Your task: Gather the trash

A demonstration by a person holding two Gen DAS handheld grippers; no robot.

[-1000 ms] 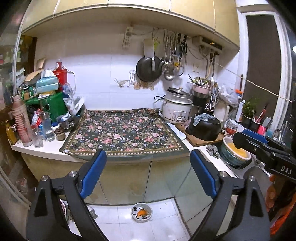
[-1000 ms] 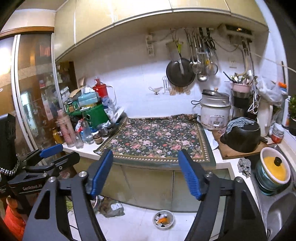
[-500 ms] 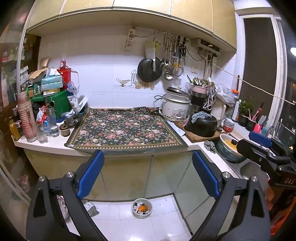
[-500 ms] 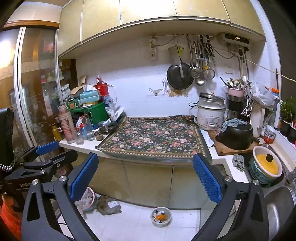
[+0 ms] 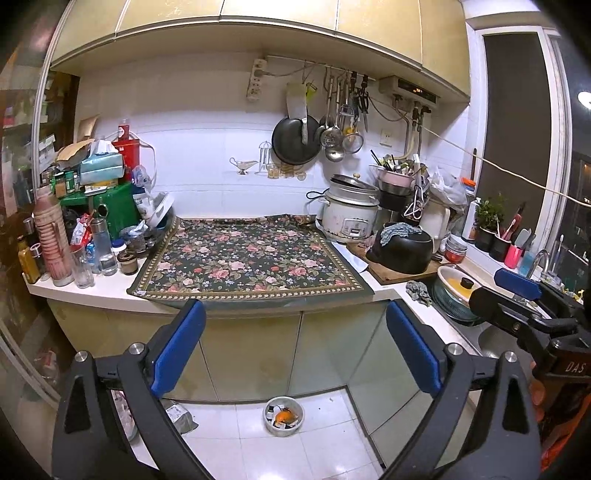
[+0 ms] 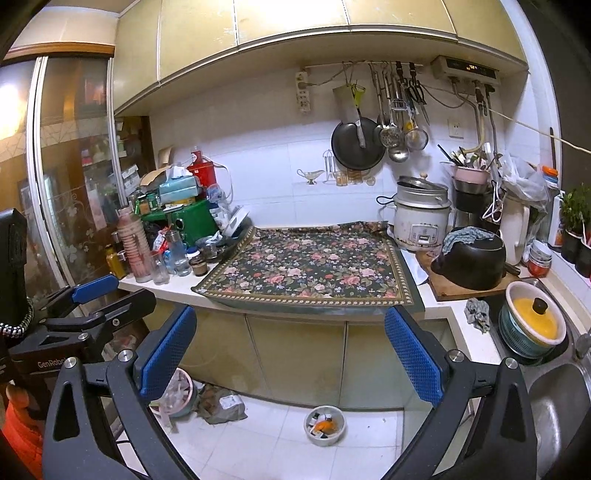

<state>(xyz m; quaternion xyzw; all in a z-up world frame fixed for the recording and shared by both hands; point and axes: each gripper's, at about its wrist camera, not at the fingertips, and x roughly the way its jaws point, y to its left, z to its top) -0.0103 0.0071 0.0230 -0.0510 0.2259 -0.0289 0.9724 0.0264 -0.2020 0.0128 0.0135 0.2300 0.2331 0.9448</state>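
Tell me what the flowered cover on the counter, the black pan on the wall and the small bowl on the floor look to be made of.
Flowered cover: woven cloth, matte; its front edge droops over the counter. Black pan: dark metal, probably iron or nonstick; dull sheen, hung from the rail. Small bowl: pale plastic or enamel, smooth rim; too small to tell which.

Setting: small home kitchen, well used. Evidence: L-shaped counter [image 5: 110,291] under wall cupboards [image 5: 280,14]; rice cooker [image 5: 349,218]; black pan [image 5: 295,140] and ladles [image 5: 332,136] hung on a rail over white tiles; sink [image 6: 554,406] at right; bottles and jars [image 5: 85,254] crowded at the left end; floral cloth [image 5: 251,262] spread mid-counter.
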